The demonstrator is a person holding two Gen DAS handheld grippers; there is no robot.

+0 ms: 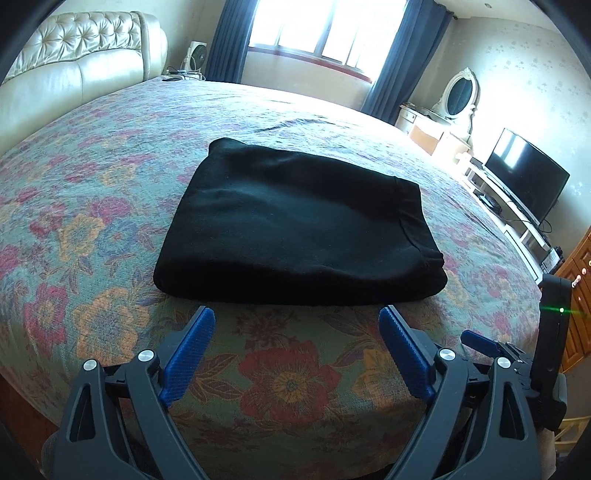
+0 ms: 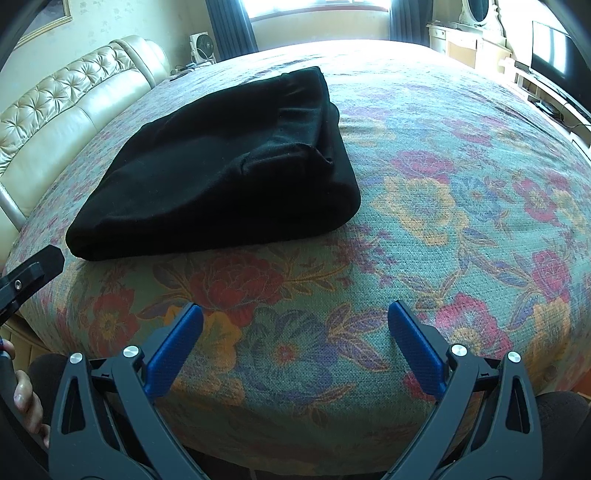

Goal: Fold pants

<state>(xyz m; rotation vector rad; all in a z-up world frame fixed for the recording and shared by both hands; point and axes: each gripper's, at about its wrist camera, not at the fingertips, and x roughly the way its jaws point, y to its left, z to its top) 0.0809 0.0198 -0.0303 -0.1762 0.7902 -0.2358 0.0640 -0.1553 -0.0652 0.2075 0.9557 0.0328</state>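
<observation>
My left gripper (image 1: pixel 297 317) is spread wide and holds nothing, just short of the folded black pants (image 1: pixel 295 225). My right gripper (image 2: pixel 295 314) is equally wide and empty, over bare floral bedspread (image 2: pixel 461 206), the pants up to its left. Beyond I see a cream headboard (image 1: pixel 77 62), curtained window (image 1: pixel 328 33) and TV (image 1: pixel 528 177).

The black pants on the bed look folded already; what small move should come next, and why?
Probably none on the cloth: draw both grippers back. The black pants lie as a compact folded stack on the floral bedspread. The left gripper and right gripper are open, empty and apart from it.
</observation>
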